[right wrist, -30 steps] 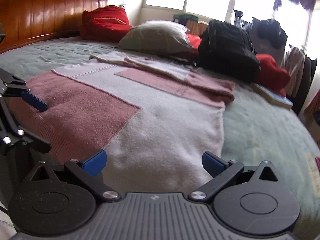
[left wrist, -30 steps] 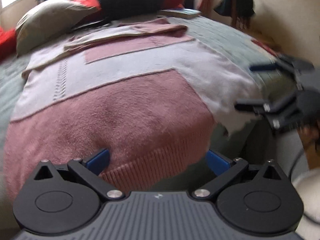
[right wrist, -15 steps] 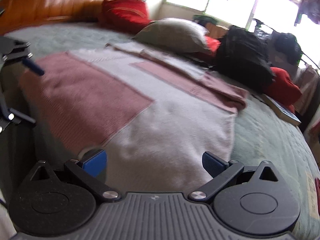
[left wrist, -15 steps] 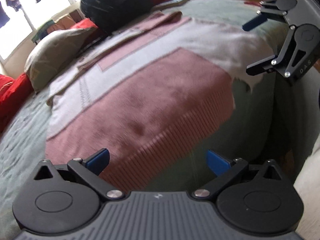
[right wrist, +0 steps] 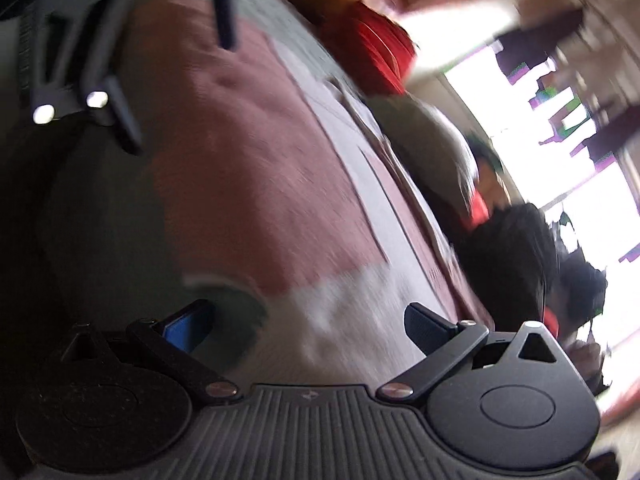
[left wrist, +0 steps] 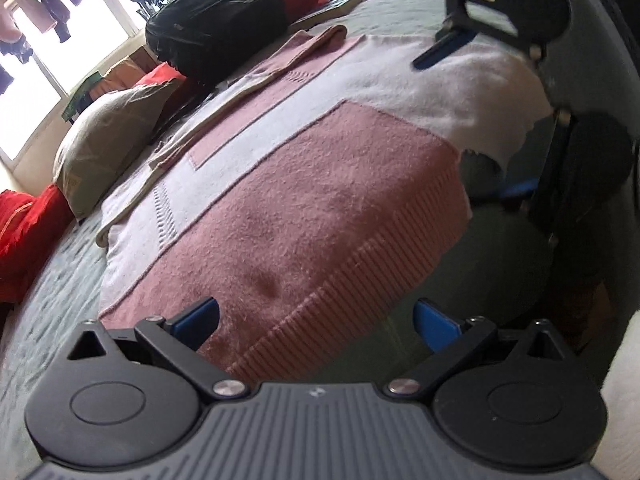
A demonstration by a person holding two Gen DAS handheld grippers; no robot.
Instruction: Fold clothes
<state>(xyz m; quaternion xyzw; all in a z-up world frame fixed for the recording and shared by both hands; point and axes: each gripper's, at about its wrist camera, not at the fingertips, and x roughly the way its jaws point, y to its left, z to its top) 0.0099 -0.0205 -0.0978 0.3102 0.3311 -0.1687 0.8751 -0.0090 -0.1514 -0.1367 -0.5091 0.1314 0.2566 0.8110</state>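
Lying flat across the grey-green bedspread, the pink-and-white knit sweater has its ribbed hem at the near edge of the bed, one sleeve folded across its far end. The left gripper sits just short of that hem with its blue-padded fingers spread wide apart, one over the pink ribbing, the other past the bed's edge; whether either pad touches the knit cannot be told, and nothing is held. The right gripper is tilted steeply and its view is smeared with blur; its fingers also stand wide apart, straddling the white corner of the sweater, gripping nothing. In the left wrist view one finger hangs above the white panel and the other below the bed's edge. A black backpack, a beige pillow and red cushions lie beyond the garment.
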